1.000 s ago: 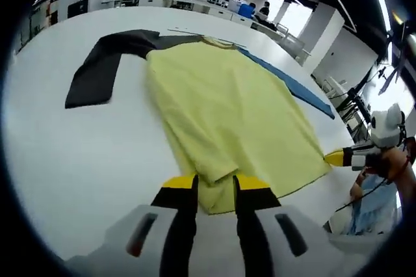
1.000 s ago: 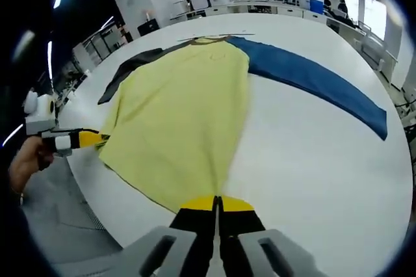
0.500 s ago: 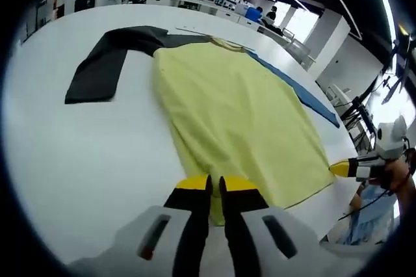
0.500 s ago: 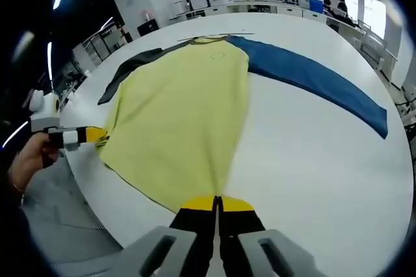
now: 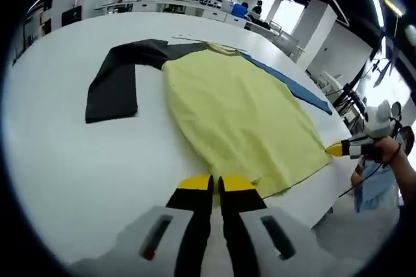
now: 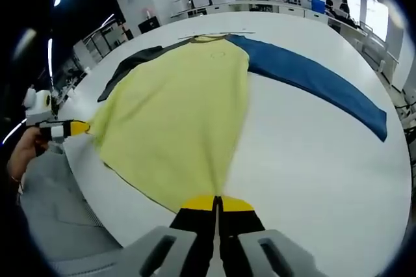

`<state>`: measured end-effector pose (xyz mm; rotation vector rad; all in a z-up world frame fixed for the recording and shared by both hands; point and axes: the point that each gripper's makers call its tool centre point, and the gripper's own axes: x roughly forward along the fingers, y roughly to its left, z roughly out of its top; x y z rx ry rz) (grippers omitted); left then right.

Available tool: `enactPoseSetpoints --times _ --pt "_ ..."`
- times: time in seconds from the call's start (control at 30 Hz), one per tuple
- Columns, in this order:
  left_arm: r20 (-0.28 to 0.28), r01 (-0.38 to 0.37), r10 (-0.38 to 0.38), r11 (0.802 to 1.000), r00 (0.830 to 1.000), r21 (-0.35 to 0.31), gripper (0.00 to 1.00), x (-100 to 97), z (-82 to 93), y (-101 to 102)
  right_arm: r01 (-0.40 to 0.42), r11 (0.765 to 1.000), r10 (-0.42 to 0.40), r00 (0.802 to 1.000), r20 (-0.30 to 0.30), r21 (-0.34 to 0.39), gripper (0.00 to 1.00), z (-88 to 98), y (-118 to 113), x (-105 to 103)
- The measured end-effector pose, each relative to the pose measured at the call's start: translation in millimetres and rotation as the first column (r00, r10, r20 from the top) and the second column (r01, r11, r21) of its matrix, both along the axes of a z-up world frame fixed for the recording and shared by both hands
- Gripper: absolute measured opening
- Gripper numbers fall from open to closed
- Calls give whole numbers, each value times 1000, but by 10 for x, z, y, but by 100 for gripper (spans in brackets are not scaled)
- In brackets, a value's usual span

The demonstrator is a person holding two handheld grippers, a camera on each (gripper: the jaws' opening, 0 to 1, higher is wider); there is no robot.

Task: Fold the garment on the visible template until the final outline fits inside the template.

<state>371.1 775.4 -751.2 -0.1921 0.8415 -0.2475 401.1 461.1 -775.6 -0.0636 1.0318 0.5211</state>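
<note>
So the shirt (image 6: 182,114) is stretched lengthwise away from both grippers, left gripper (image 5: 214,189) and right gripper (image 6: 217,207) each pinched on a near hem corner.

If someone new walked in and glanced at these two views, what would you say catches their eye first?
The yellow shirt body, spread flat on the white table, stands out first, with a blue sleeve stretched to one side and a dark sleeve to the other. Each hand-held gripper pinches a corner of the hem, the right hand-held gripper and the left hand-held gripper, both shut.
</note>
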Motion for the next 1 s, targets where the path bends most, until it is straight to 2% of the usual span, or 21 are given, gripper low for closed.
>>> enactPoseSetpoints --times 0.1,0.3,0.47,0.67,1.0 --pt "-46 54 -49 992 998 117 1 -124 -71 191 -2 1000 1 1000 -2 -22 0 1 -48 -3" --pt "-97 75 -57 980 994 187 1 -218 -123 368 13 1000 -13 1000 -9 -24 0 0 -115 -12" --pt "-122 88 -65 977 990 193 1 -234 -170 346 11 1000 -11 1000 -14 -24 0 -1 -110 -38" --pt "-148 144 -110 958 983 247 1 -297 -199 292 10 1000 -11 1000 -20 -26 0 5 -139 -63" --pt "-144 108 -76 966 987 234 2 -327 -229 318 23 1000 -23 999 -28 -5 0 -9 -149 -80"
